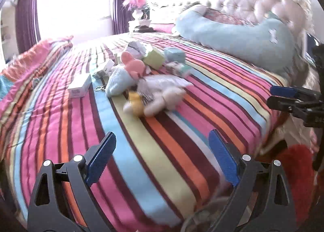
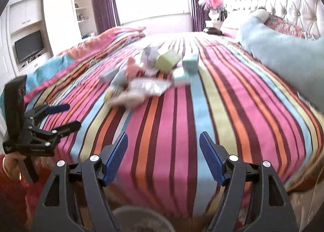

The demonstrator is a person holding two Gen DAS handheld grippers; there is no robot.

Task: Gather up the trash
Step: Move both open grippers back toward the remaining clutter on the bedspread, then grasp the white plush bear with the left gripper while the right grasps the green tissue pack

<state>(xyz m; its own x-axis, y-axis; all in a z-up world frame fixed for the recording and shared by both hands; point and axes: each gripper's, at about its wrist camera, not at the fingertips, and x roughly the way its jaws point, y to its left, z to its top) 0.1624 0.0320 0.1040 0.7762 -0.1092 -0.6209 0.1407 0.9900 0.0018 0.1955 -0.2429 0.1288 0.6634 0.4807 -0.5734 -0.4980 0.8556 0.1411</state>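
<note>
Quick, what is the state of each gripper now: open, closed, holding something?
Left gripper: open, holding nothing.
Right gripper: open, holding nothing.

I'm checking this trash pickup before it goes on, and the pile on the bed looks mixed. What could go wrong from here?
1. Plush toys lie tangled with the clear wrapper and small boxes, so the open left tongs or right tongs might grab a toy instead of trash.
2. The soft striped bedspread could get pinched along with thin items.
3. Both views are blurred, so aim may be off.
</note>
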